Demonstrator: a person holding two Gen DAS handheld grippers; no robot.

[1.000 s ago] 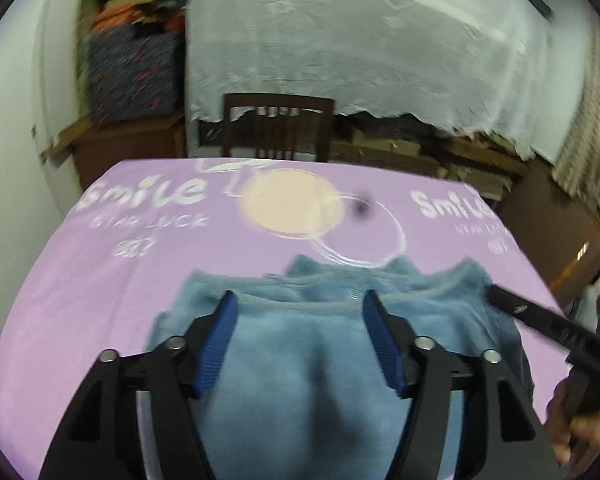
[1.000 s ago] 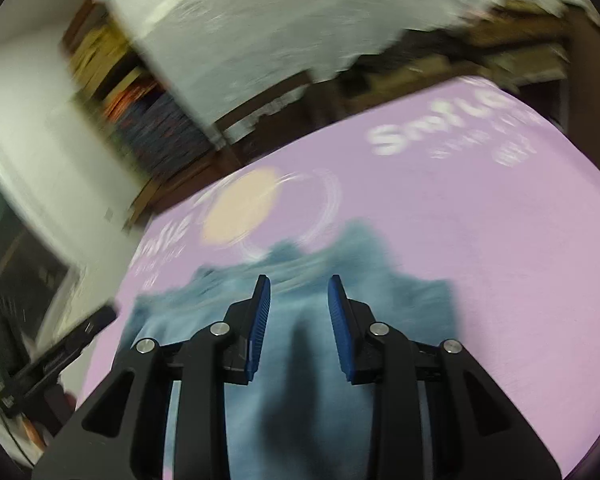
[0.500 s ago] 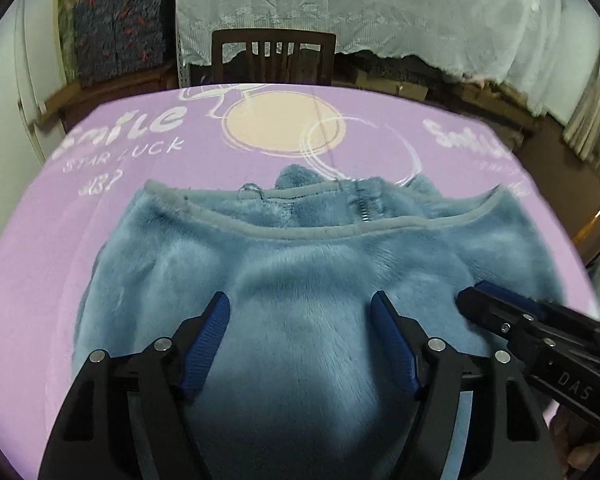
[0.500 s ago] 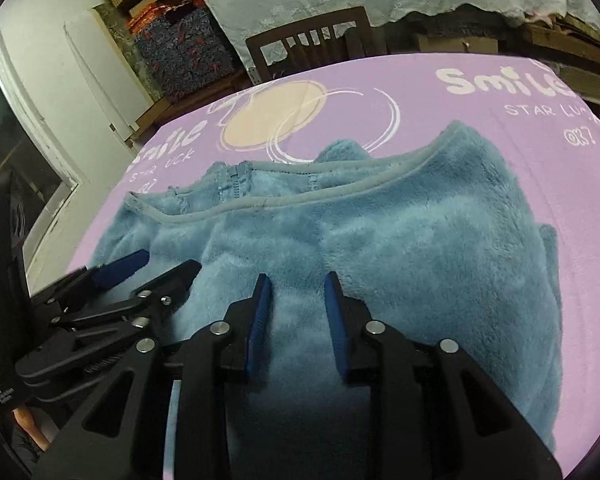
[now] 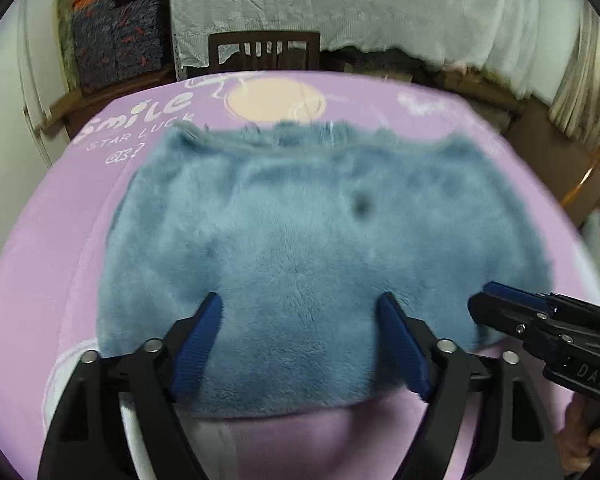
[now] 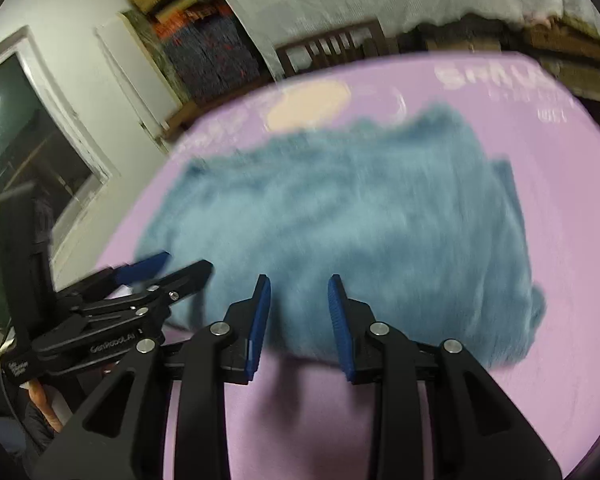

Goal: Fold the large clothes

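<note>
Left wrist: left tongs (image 5: pixel 300 320) opening, right tongs (image 6: pixel 298 292) parted, both empty over fleece garment's (image 5: pixel 300 220) near edge.

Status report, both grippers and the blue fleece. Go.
Left gripper opening wide over the near hem, nothing pinched. Right gripper part open, fingers empty. Blue fleece garment lies folded on purple cloth. Nothing in the way.

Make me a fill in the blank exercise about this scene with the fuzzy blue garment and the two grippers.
1. The fuzzy blue fleece garment lies on a ____ printed cloth.
2. The left gripper has its jaws spread ____ than the right gripper.
3. Beyond the table's far edge stands a dark wooden ____.
4. Neither gripper is holding the ____.

Missing words: purple; wider; chair; garment
</note>
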